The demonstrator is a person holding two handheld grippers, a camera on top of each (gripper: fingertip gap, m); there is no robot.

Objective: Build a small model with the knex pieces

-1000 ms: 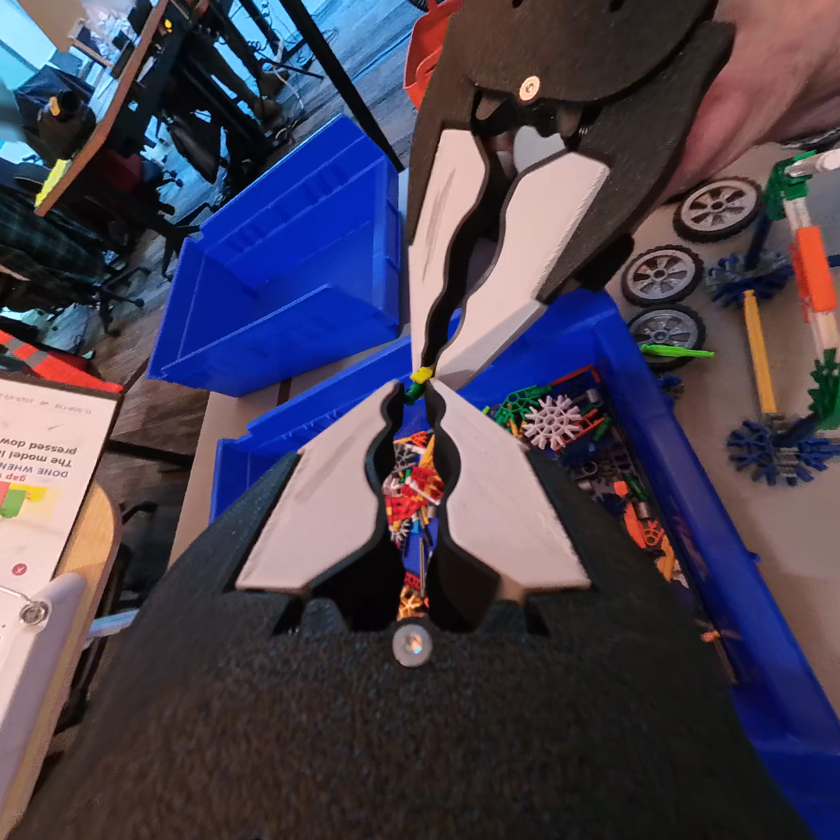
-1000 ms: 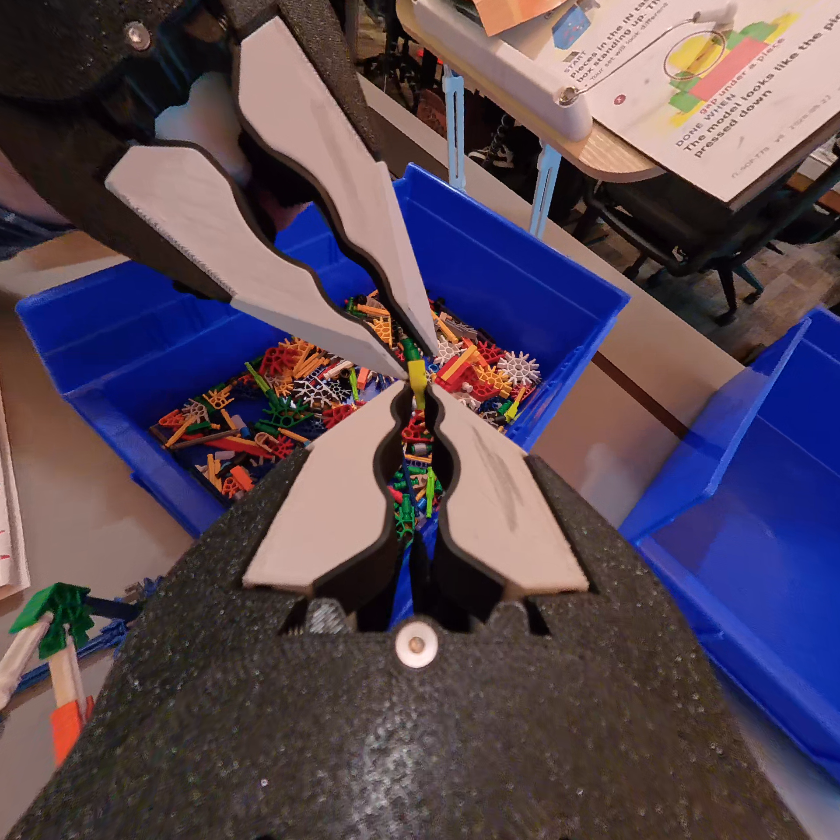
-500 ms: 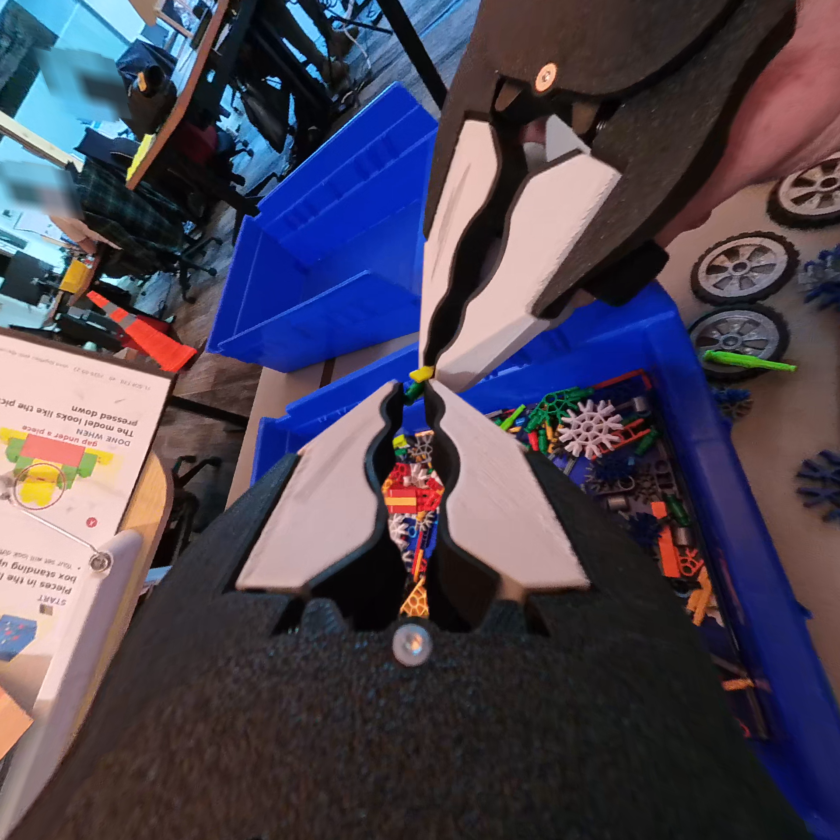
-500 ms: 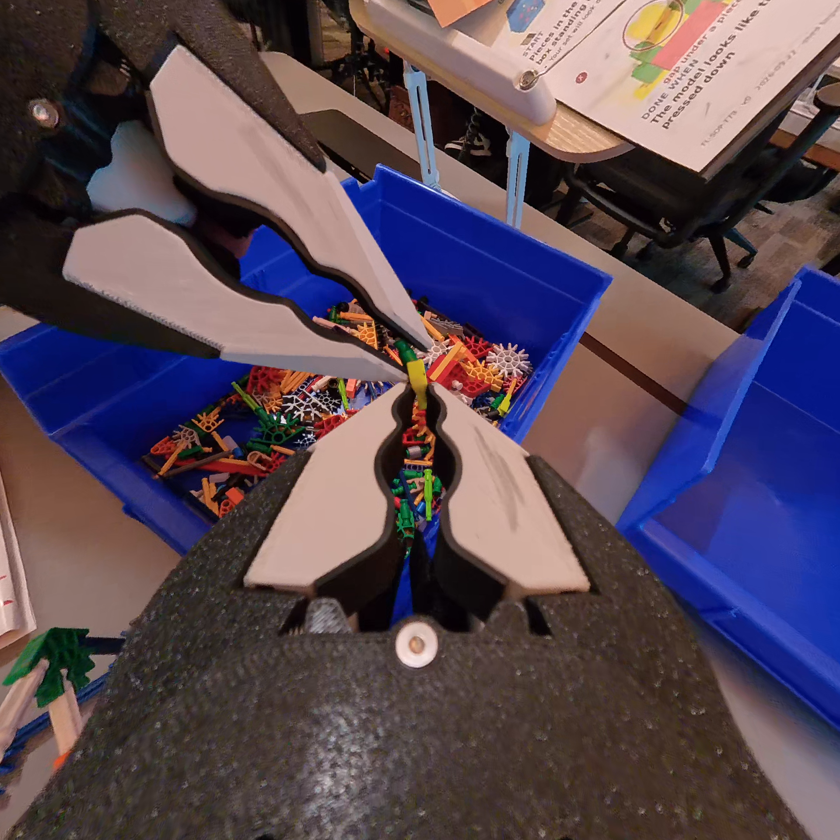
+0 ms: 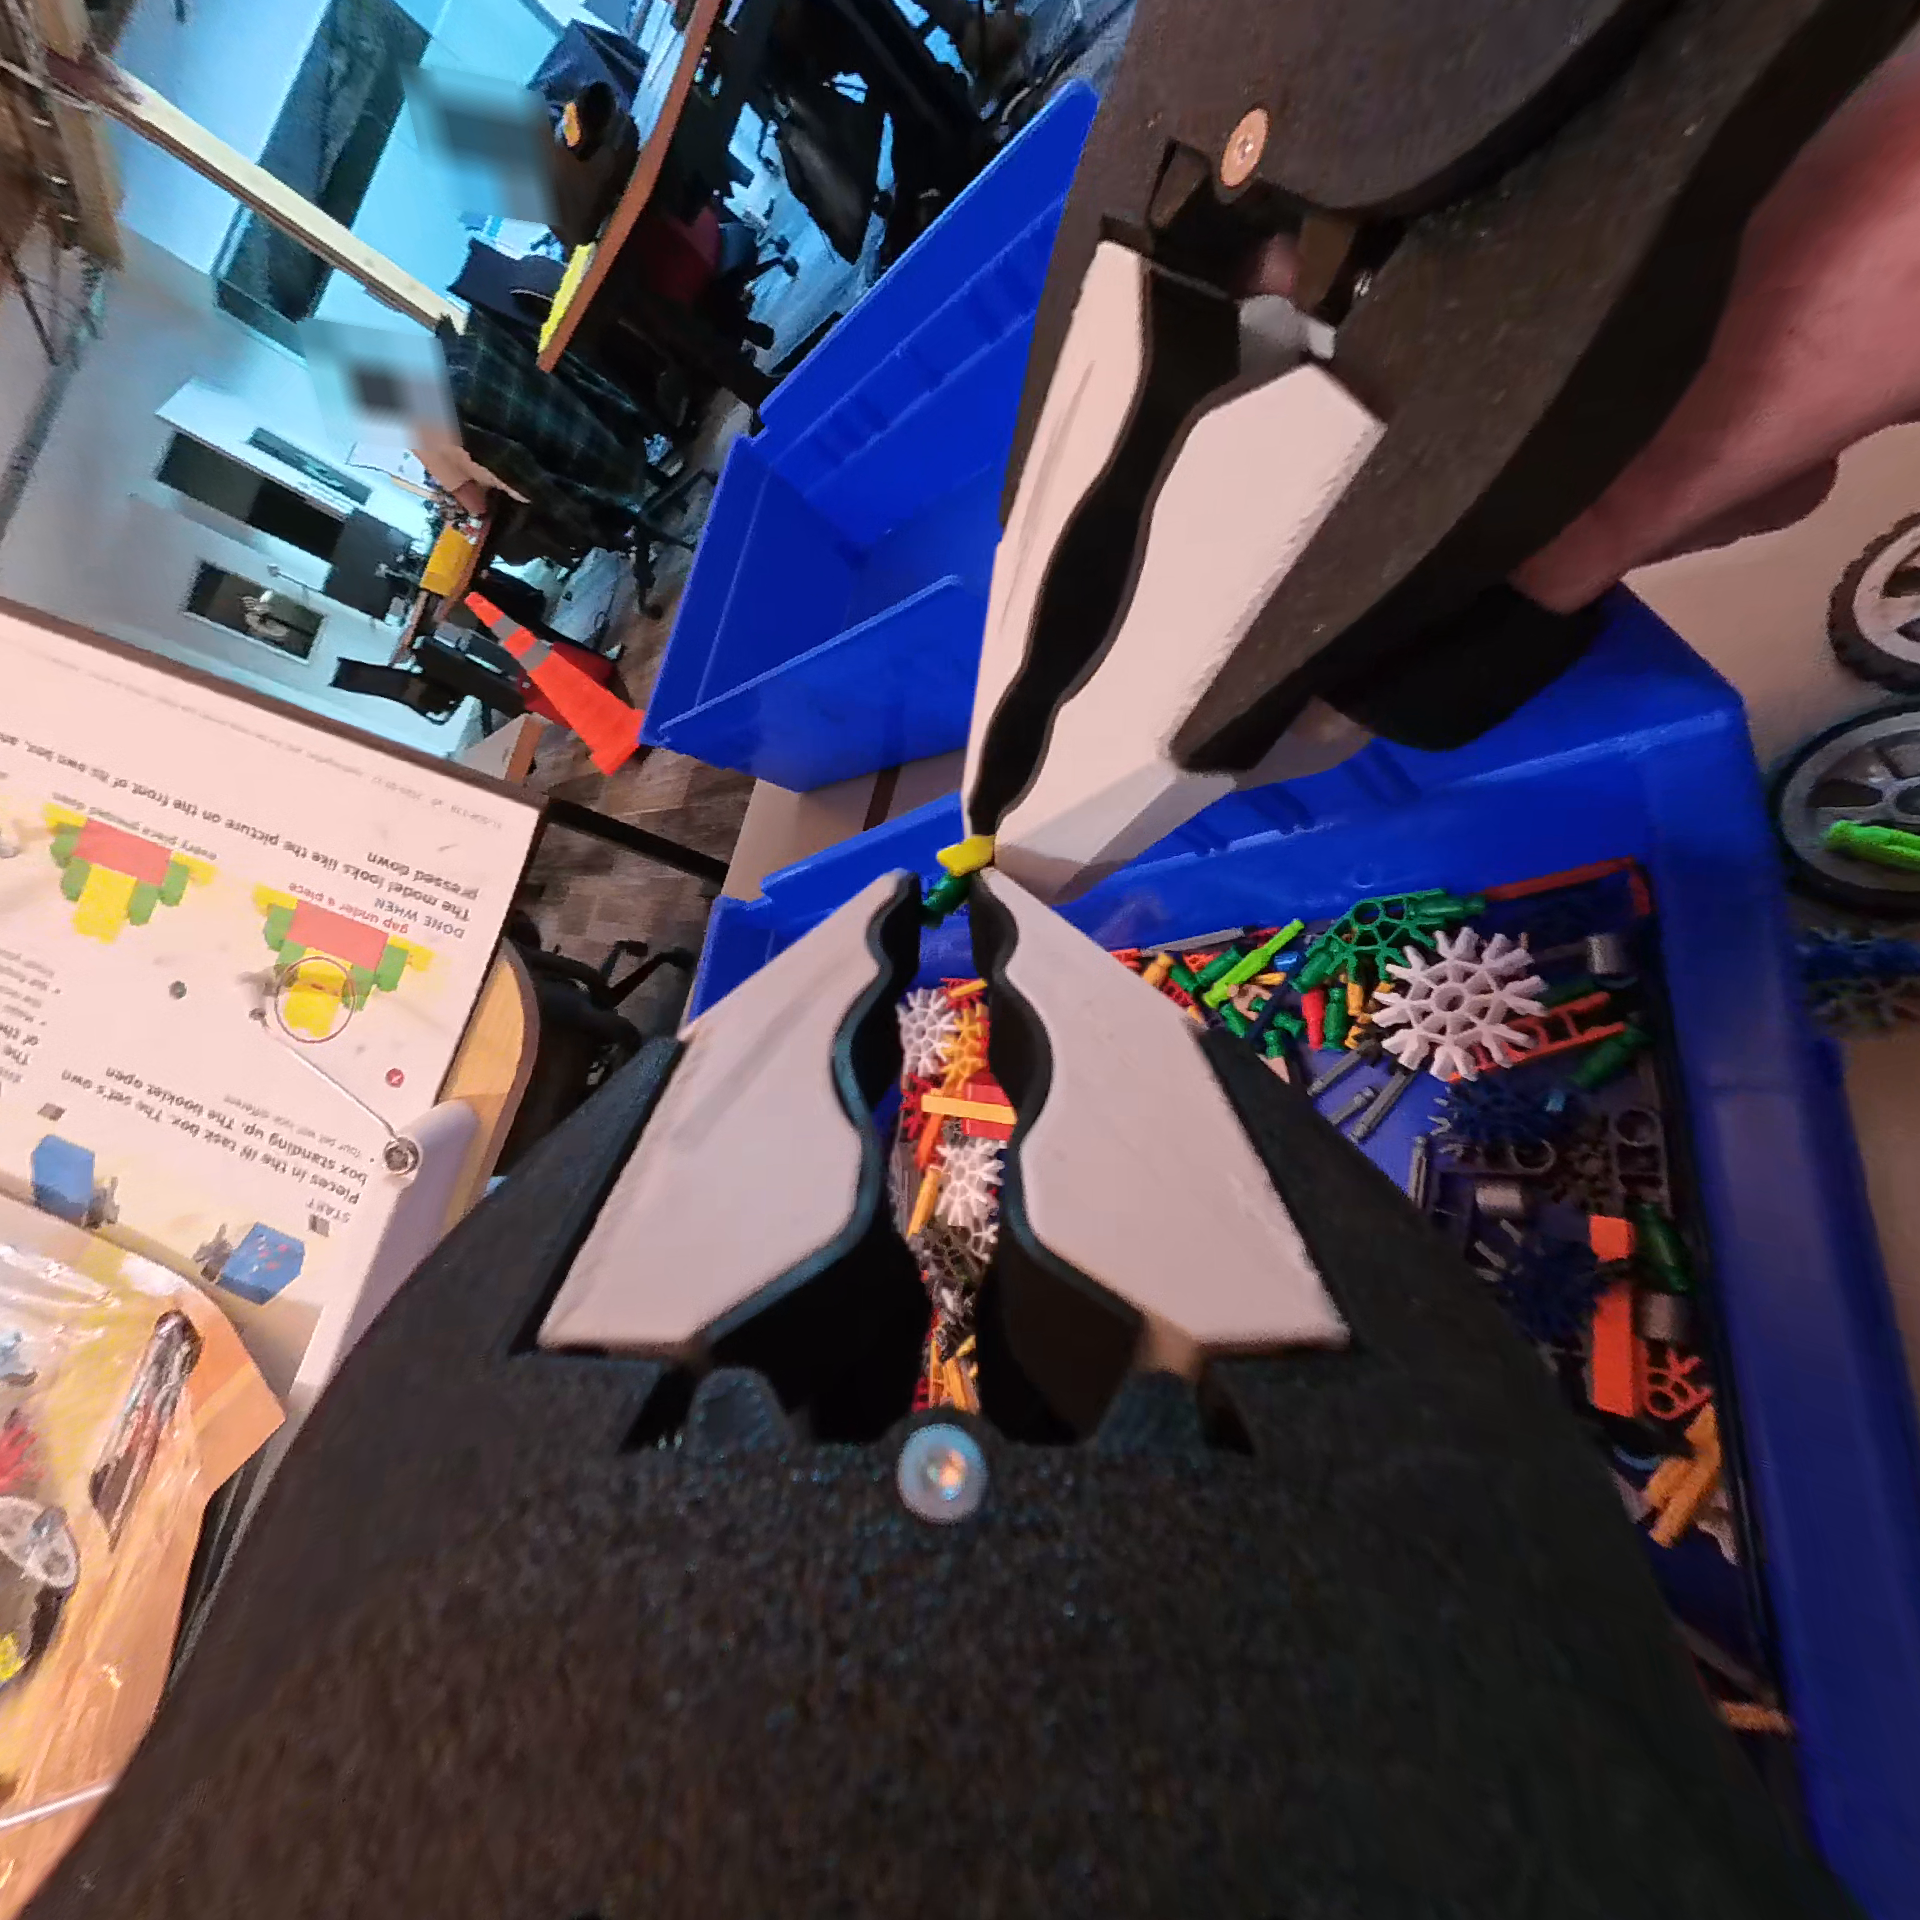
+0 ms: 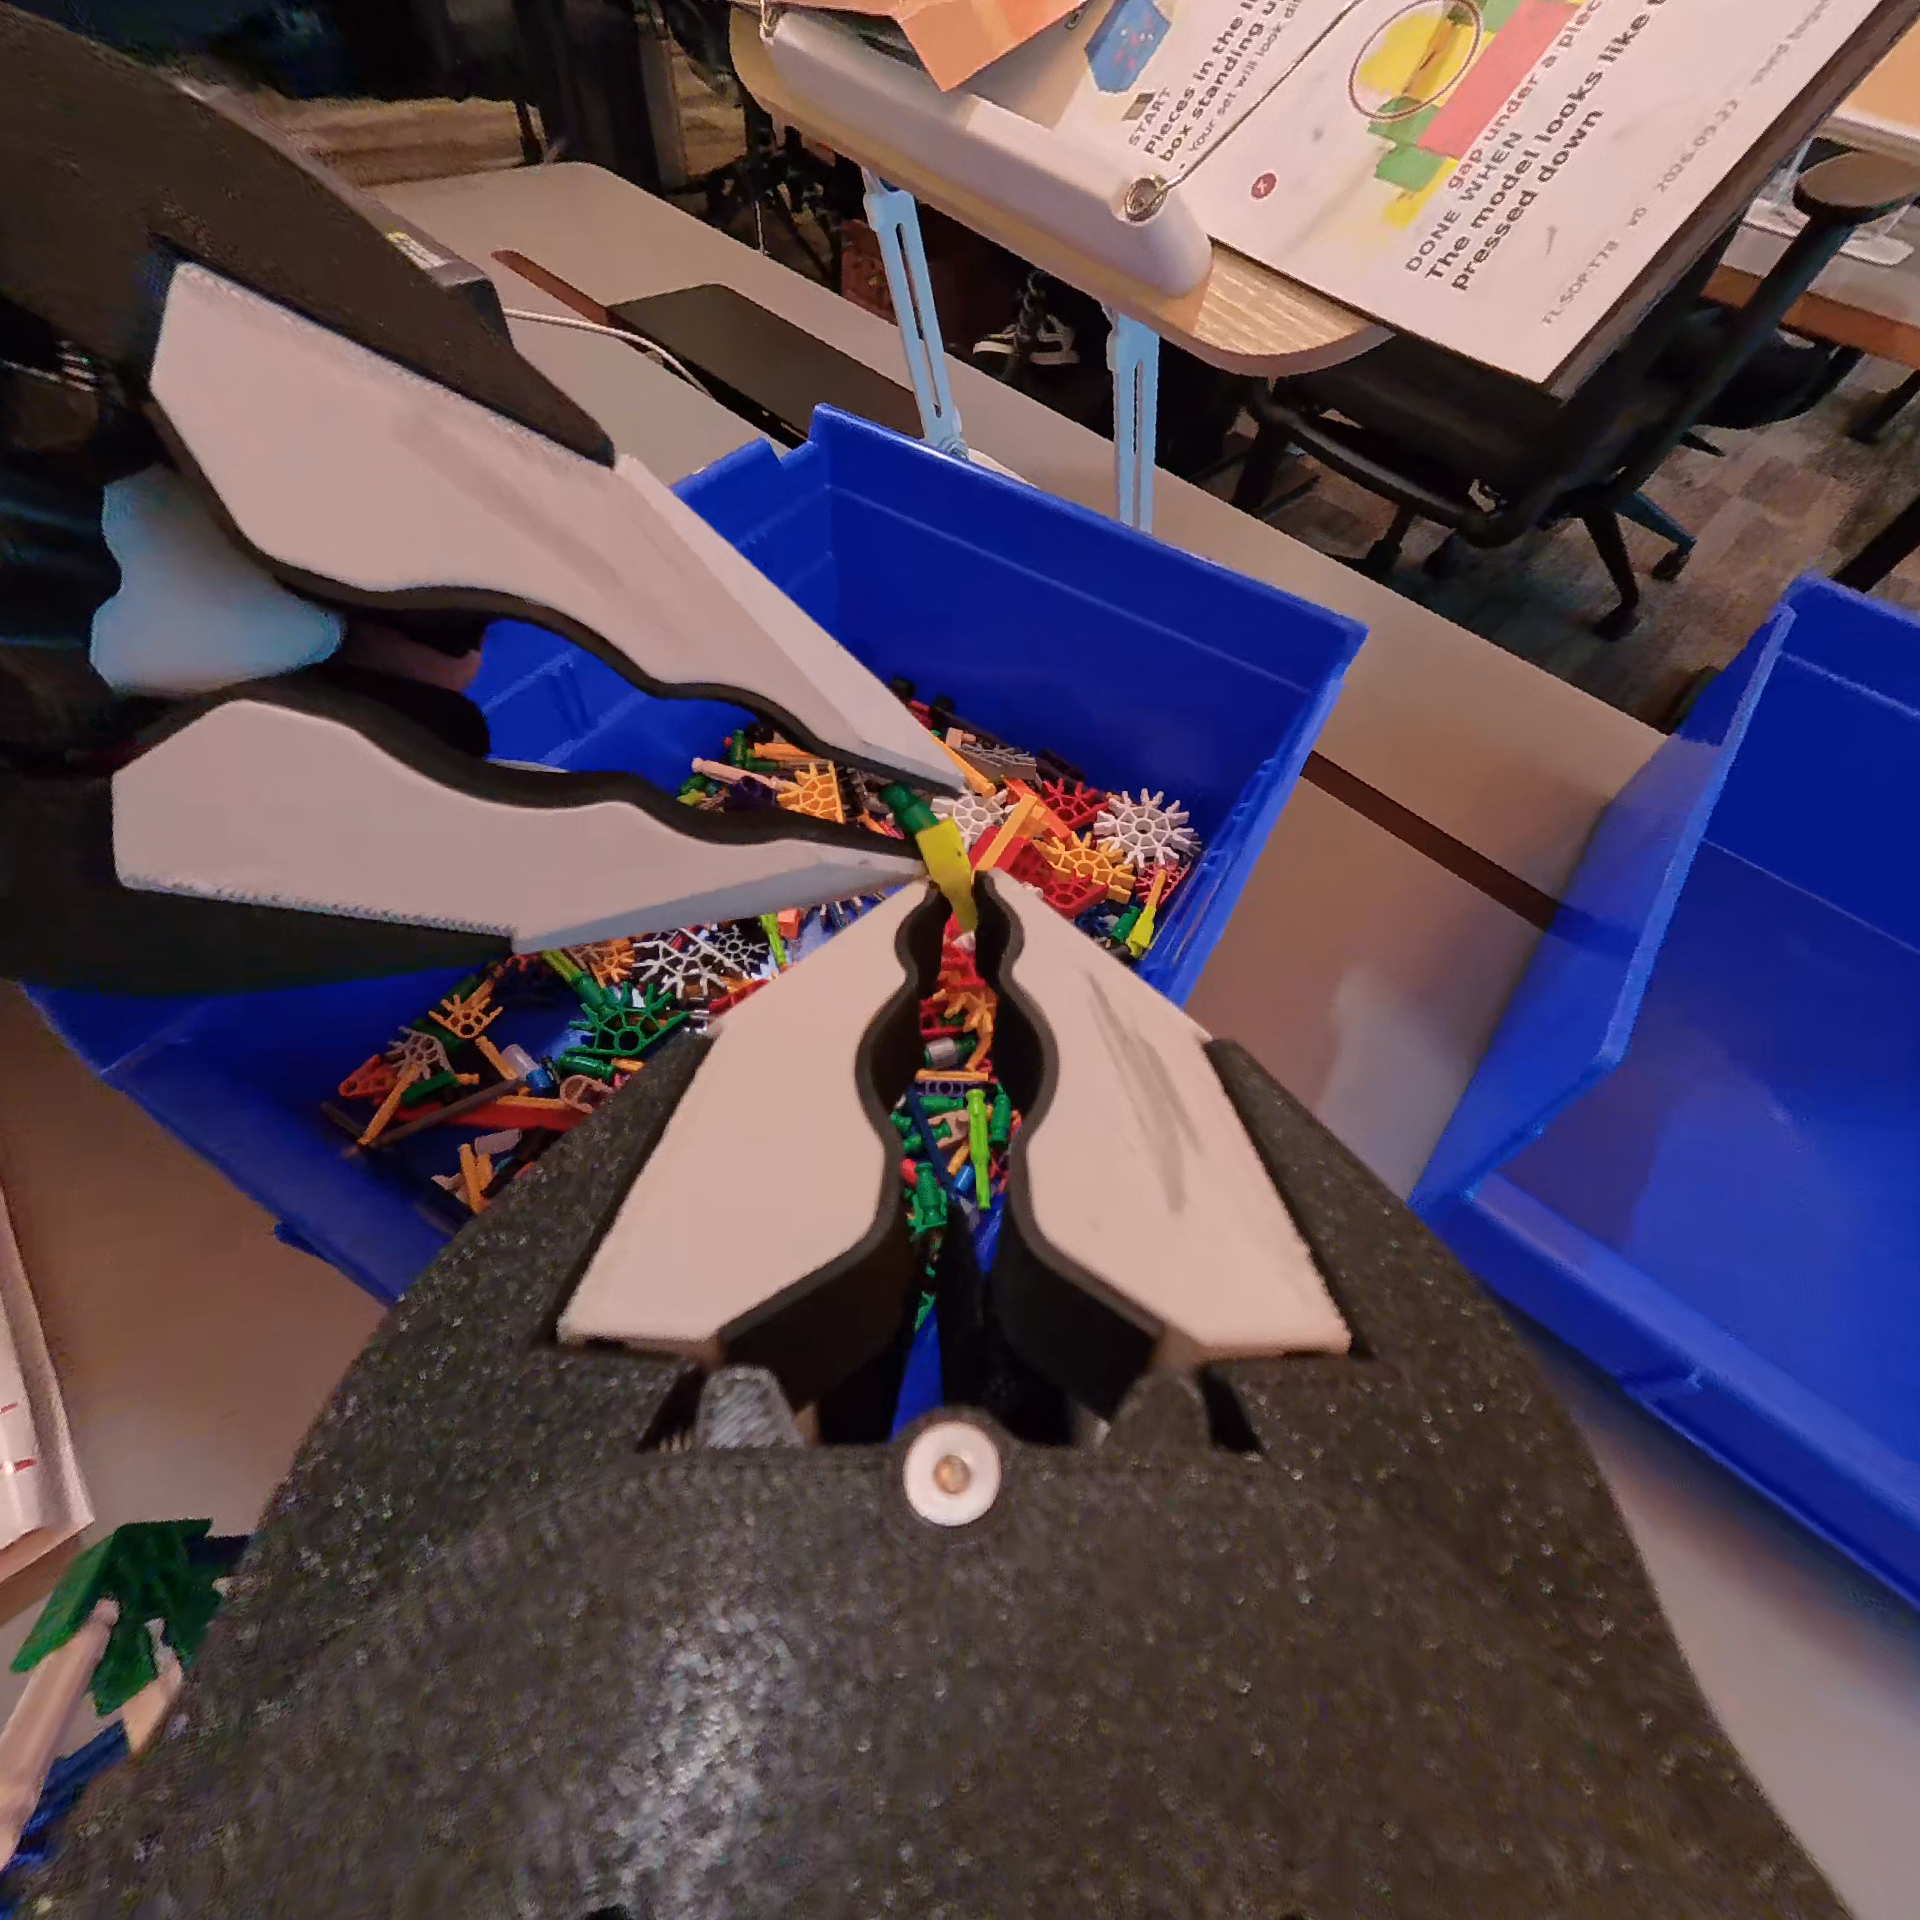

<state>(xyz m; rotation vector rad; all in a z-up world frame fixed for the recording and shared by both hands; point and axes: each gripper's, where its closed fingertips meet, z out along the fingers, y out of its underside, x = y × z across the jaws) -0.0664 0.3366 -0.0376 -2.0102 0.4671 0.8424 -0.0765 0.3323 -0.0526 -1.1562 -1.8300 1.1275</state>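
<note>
Two grippers meet tip to tip over a blue bin (image 6: 1236, 665) of loose construction pieces.

The left gripper (image 5: 948, 891) pinches the green rod (image 5: 943, 891); the right gripper (image 6: 951, 896) pinches the yellow connector (image 6: 948, 854). Both are closed tight, the joined pieces bridging the tips lengthwise between them.

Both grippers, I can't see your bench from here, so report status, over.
Left gripper shut on green rod. Right gripper shut on yellow piece. Tips meet above the blue bin of loose parts. Nothing between them.
</note>
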